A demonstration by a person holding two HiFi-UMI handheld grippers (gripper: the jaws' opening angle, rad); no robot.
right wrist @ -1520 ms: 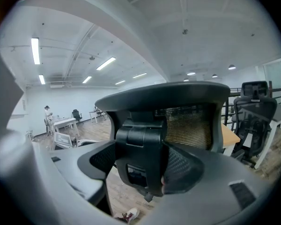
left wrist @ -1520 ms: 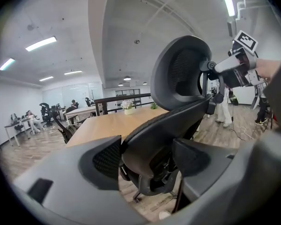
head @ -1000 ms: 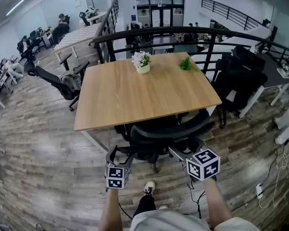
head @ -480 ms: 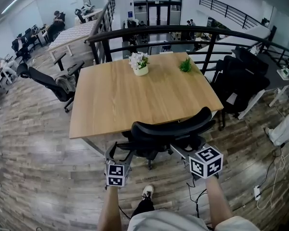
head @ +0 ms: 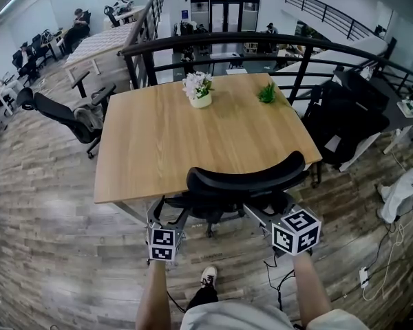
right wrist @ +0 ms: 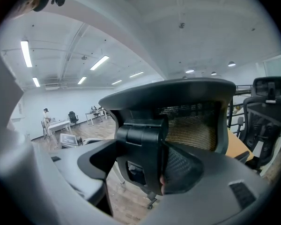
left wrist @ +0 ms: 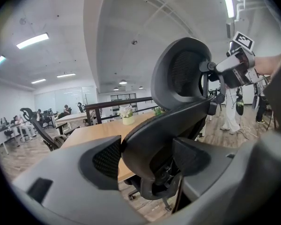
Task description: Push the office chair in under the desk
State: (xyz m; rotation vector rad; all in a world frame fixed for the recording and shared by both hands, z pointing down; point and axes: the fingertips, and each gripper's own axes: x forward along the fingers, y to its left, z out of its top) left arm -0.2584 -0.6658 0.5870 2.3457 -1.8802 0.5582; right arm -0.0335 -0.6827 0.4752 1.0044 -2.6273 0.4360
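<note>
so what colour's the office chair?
Black, with a mesh back. The office chair shows best in the head view.

A pot of white flowers point(head: 199, 90) and a small green plant point(head: 266, 93) are set apart, near a black railing point(head: 227, 40).

Chair point(head: 244, 179) at desk point(head: 162, 143) near edge — flowerpot point(head: 201, 99) on desk, far side.

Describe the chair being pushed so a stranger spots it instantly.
Find the large wooden desk beside the curved black railing. At its near edge stands a black mesh office chair, its back toward the camera. Unlike the reclined chair left of the desk, it is upright and partly tucked under the tabletop.
</note>
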